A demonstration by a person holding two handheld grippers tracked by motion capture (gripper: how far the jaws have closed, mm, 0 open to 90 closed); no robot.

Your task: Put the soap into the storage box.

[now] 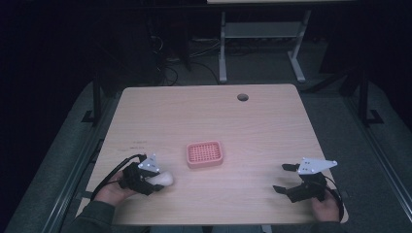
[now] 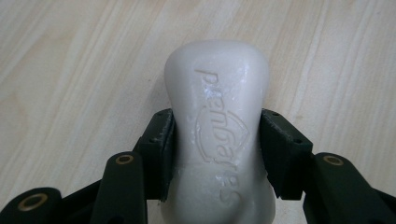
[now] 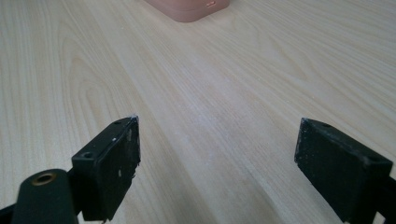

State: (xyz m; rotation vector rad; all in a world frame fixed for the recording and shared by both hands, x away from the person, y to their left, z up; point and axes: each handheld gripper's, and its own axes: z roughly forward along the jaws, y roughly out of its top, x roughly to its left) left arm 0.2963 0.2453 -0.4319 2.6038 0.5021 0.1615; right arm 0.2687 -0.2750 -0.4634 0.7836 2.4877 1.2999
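Dim lab, bare wooden table, floor cables, desk frames

The high view looks forward and down from the person's side, taking in the whole bench and the floor at twelve o'clock. The left gripper view sits very close over a white soap bar, facing the wood. The right gripper view skims low, sharing the pink tray with the high view at twelve o'clock.

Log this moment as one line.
left gripper: shut on soap | right gripper: open, nothing between its jaws | pink dish: mid-table, nothing in it | soap: near dish's left
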